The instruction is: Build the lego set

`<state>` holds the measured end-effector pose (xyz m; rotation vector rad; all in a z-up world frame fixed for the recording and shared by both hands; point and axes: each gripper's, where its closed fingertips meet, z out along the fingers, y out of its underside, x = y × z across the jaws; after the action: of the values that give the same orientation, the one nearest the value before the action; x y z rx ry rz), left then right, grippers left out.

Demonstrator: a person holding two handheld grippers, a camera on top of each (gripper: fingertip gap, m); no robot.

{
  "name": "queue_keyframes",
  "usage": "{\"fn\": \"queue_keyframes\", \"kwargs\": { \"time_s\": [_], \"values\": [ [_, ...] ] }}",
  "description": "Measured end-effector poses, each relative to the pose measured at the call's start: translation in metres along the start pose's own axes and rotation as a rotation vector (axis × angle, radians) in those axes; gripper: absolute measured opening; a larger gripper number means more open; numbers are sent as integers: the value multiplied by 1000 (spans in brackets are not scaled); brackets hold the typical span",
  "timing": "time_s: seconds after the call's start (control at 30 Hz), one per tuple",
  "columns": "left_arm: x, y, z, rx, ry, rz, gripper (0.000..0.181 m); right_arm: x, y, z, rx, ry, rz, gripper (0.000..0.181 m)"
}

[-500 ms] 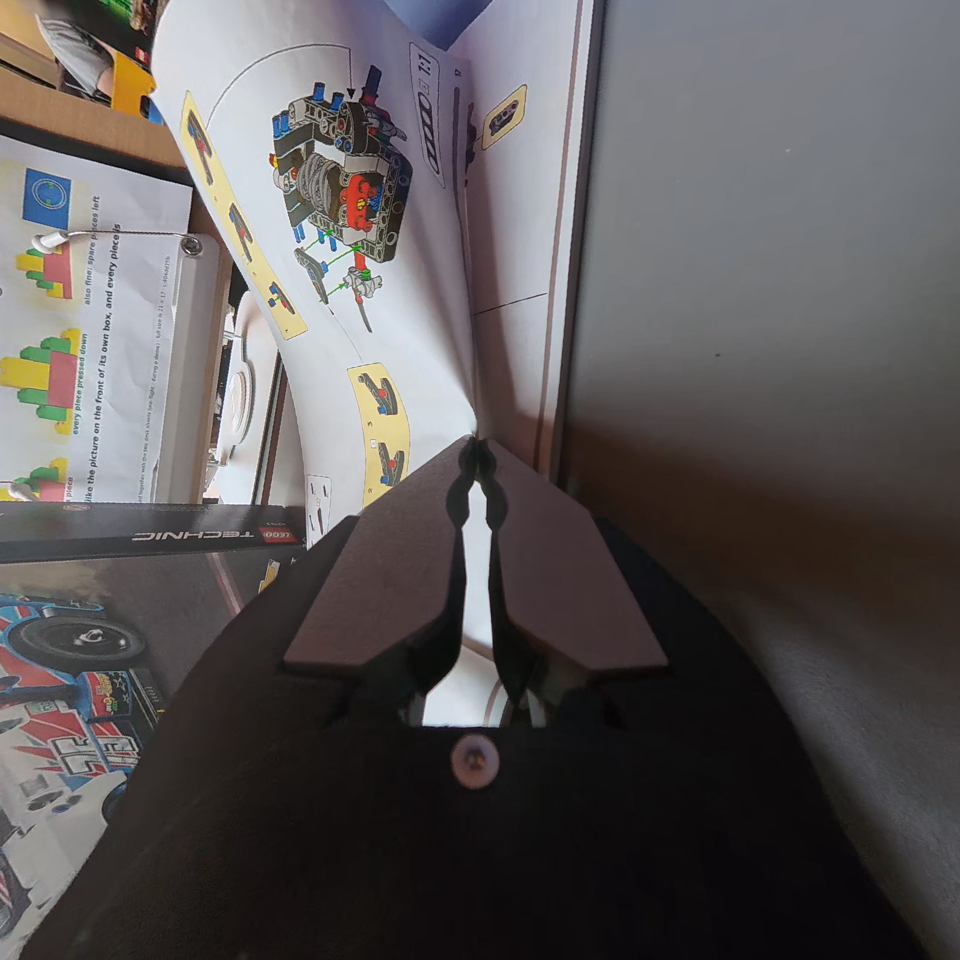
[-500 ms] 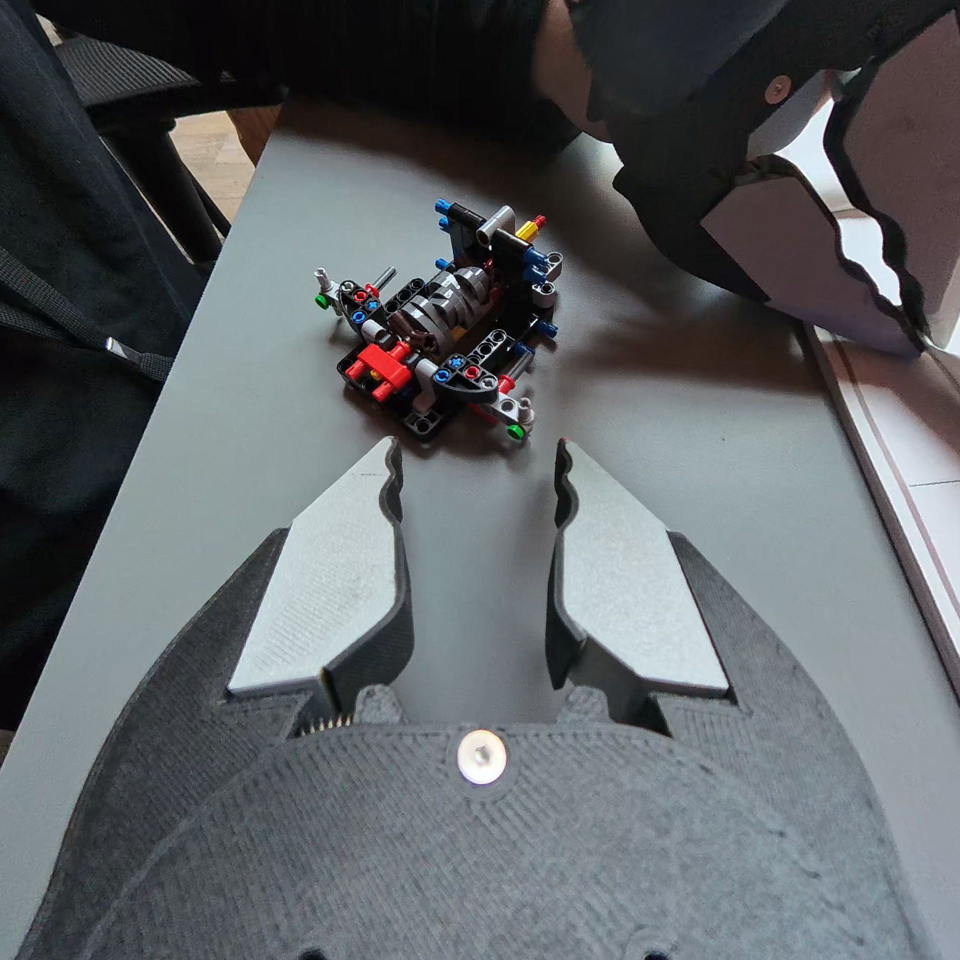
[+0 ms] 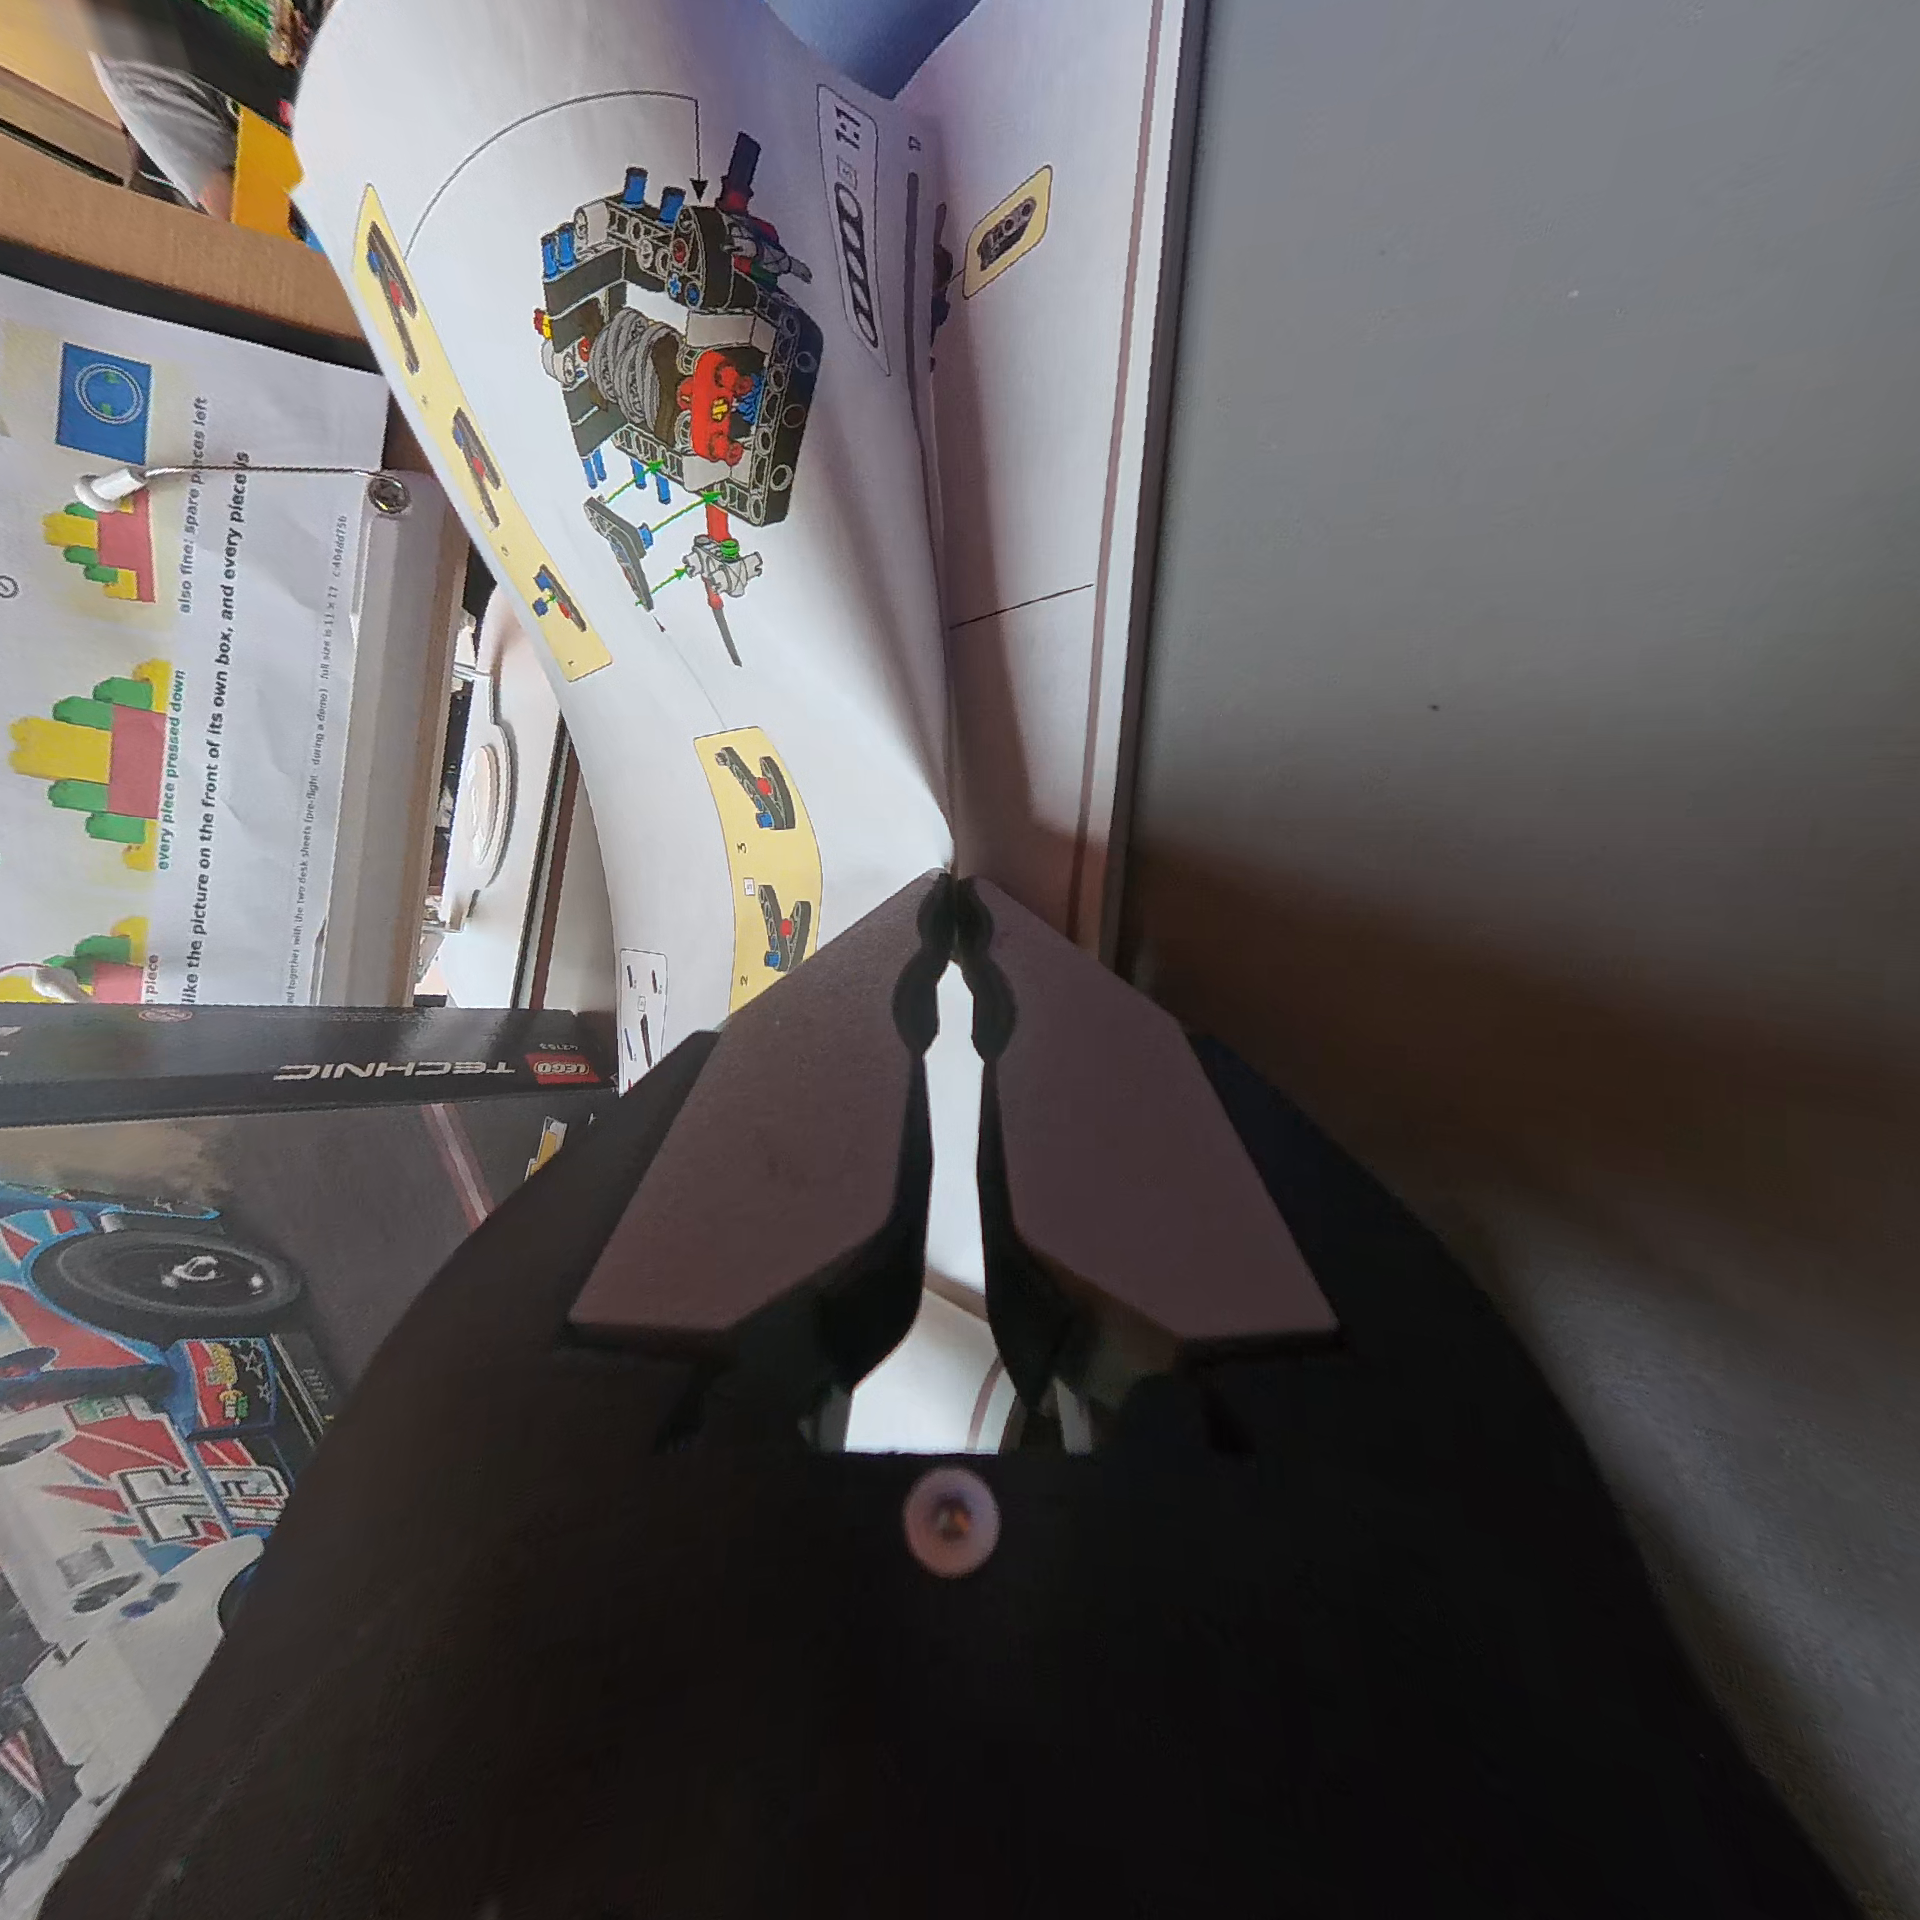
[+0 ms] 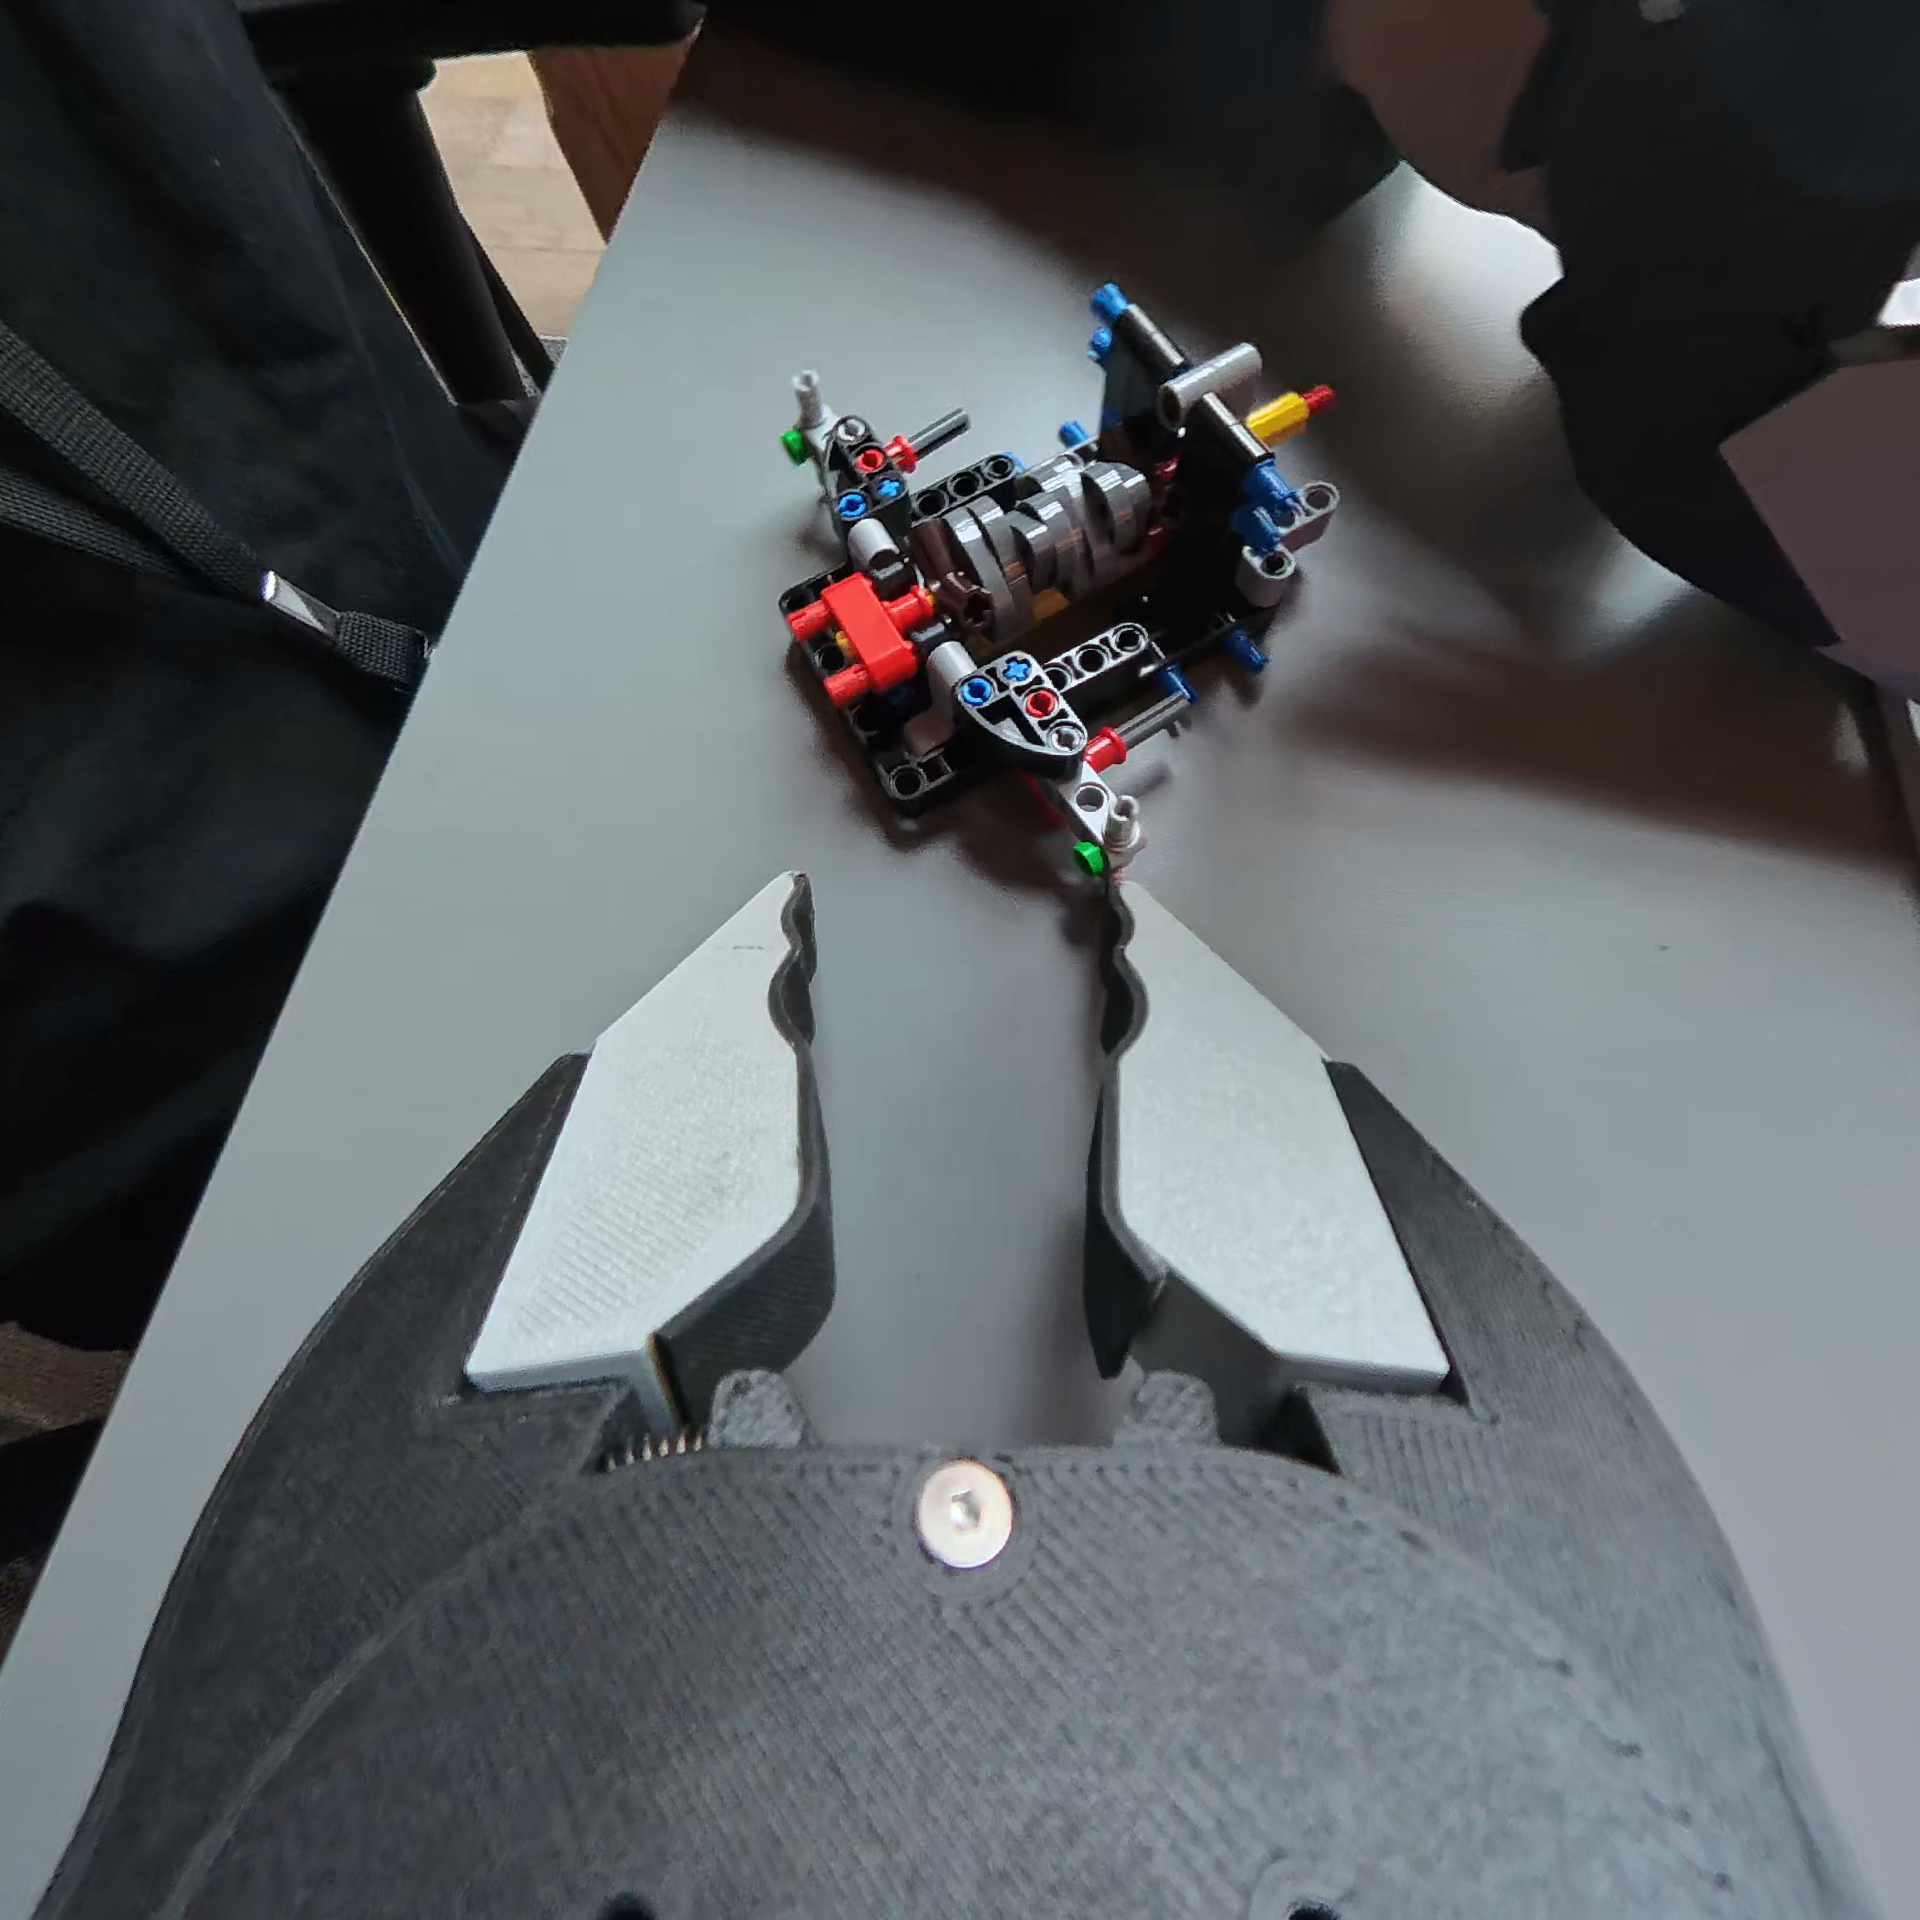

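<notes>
My left gripper (image 3: 953, 891) is shut on the corner of a page of the instruction booklet (image 3: 665, 436), which curls up and over to the left. The page shows drawings of the model. In the right wrist view, the part-built lego assembly (image 4: 1029, 592), black frame with grey gears, red, blue and yellow pins, lies on the grey table (image 4: 644, 810). My right gripper (image 4: 956, 894) is open and empty just in front of the assembly, its right fingertip close to a green-tipped pin. The left gripper shows at the upper right edge of that view (image 4: 1808, 499).
The lego set box (image 3: 156, 1299) with a race car picture lies left of the booklet, with a printed sheet (image 3: 177, 644) behind it. A person in dark clothes (image 4: 156, 520) sits along the table's left edge.
My right gripper has moved forward, closer to the assembly, and its view has tilted. The left gripper still holds the curled page, barely moved.
</notes>
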<state>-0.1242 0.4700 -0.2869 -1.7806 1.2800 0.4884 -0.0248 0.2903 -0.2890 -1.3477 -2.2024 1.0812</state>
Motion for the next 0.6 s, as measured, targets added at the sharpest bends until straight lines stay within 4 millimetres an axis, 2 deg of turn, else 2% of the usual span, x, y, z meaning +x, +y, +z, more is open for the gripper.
{"fn": "queue_keyframes", "kwargs": {
  "time_s": [0.37, 0.47, 0.6],
  "values": [
    [0, 0, 0, 17, 9, -7, 0, -34, -13, 17, -2, -79, -57, 52],
    [0, 0, 0, 23, 8, -4, 0, -35, -19, 15, 40, -82, -57, 53],
    [0, 1, 0, 26, 12, -14, 0, -25, -25, 2, 120, -55, -16, 52]
  ]
}}
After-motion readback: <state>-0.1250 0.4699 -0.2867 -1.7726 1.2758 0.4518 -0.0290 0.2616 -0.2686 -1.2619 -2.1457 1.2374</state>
